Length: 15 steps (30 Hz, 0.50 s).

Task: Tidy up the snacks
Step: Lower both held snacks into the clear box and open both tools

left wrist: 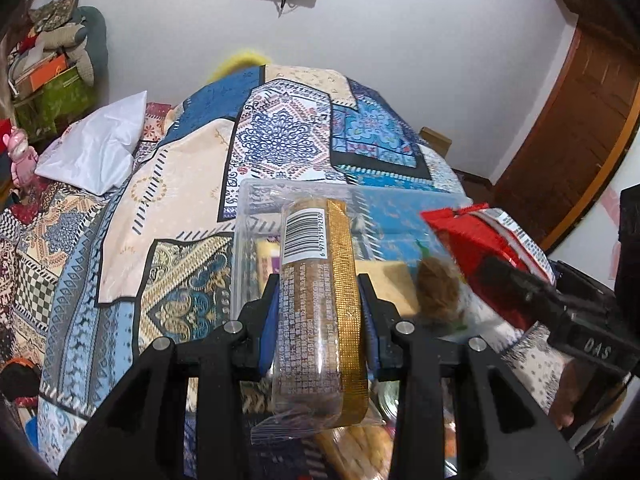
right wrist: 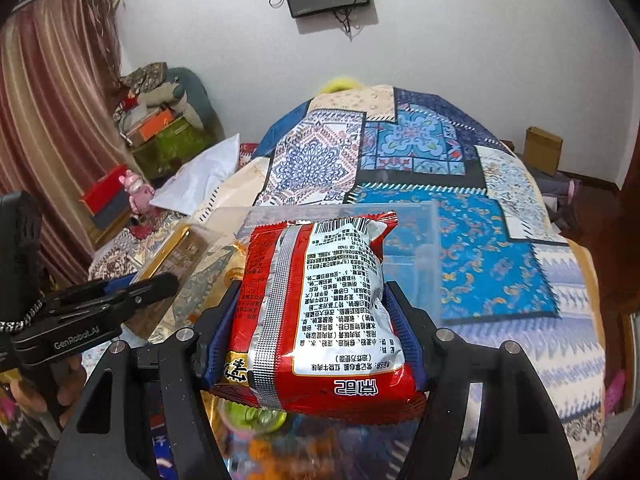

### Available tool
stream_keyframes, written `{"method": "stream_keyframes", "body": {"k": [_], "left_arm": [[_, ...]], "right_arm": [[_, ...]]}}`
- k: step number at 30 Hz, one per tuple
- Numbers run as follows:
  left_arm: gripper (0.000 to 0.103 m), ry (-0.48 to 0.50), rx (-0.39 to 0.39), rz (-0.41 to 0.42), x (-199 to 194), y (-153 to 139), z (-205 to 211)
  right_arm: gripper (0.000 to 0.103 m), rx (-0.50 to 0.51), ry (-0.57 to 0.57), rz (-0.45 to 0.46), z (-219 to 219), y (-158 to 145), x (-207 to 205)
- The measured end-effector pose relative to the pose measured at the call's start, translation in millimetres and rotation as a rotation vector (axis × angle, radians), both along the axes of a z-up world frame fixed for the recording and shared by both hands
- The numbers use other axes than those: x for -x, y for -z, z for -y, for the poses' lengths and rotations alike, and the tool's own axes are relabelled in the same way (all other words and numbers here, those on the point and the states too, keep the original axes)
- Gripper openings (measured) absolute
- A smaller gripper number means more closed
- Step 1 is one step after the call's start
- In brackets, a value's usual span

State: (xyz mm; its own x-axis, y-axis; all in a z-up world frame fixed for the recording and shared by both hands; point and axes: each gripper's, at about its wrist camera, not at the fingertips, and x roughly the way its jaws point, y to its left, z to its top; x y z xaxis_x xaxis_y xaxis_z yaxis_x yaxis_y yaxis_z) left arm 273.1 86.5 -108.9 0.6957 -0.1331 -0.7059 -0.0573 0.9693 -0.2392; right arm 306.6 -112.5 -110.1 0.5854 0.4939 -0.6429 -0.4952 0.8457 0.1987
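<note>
My left gripper (left wrist: 318,284) is shut on a gold-and-brown wrapped snack pack (left wrist: 316,308) with a barcode, held above a clear plastic box (left wrist: 256,196) on the bed. My right gripper (right wrist: 312,292) is shut on a red and silver snack bag (right wrist: 320,308), held over the same clear box (right wrist: 416,232). The red bag (left wrist: 484,256) and the right gripper (left wrist: 520,284) show at the right of the left wrist view. The left gripper (right wrist: 160,280) with its gold pack (right wrist: 176,252) shows at the left of the right wrist view. Yellow packs (left wrist: 266,260) lie inside the box.
A patterned patchwork quilt (left wrist: 280,136) covers the bed. A white pillow (left wrist: 96,152) lies at its left. More snack packs (right wrist: 256,416) lie blurred below the grippers. A cluttered pile (right wrist: 160,128) and curtain (right wrist: 52,128) stand left; a cardboard box (right wrist: 542,152) and wooden door (left wrist: 576,128) stand right.
</note>
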Motion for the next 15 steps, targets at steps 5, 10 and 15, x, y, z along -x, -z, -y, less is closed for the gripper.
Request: {"method": "stream_keyframes", "body": {"k": [5,10,15], "left_arm": [[0.035,-0.013,-0.005,-0.018,-22.8,11.7,-3.0],[0.035,-0.006,0.003,-0.042,-38.1,23.5,-5.3],[0.036,-0.017,-0.015,-0.051,-45.9,28.8,-5.6]], "right_arm": [[0.065,0.035,-0.019,-0.02,-15.1,12.4,-14.3],[0.065,0.043,-0.031,-0.033,-21.7,20.3,-22.2],[0.067,0.083,-0.037,-0.051,-27.8,28.8,-25.0]]}}
